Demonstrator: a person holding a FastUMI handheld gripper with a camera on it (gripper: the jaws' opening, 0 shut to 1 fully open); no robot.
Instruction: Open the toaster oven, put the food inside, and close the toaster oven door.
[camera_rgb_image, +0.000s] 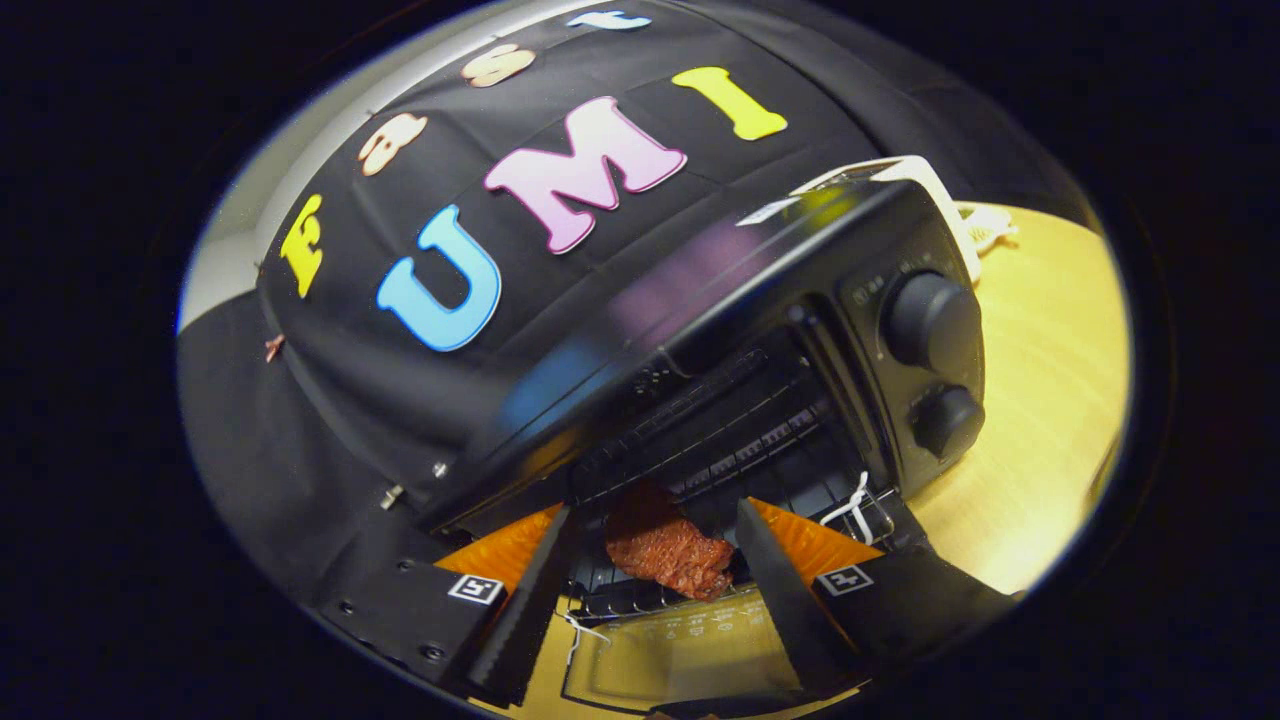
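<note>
Reddish-brown and rough-textured, a chunk of cooked meat (668, 555) lies on the wire rack (640, 590) at the mouth of the black toaster oven (760, 330), between the two fingers of the gripper (655, 535). The fingers stand apart, spread wide, one on each side of the meat, and neither one presses on it; whether a tip brushes it cannot be told. Just below them the oven's glass door (680, 650) hangs open and flat, a white string (580, 632) tied at its near corner and another white string (850, 505) by the hinge side. Beyond the meat, the dark cavity shows more rack bars. Two round black knobs (930, 320) sit one above the other on the oven's front panel. The oven stands on a pale wooden worktop (1040, 400).
</note>
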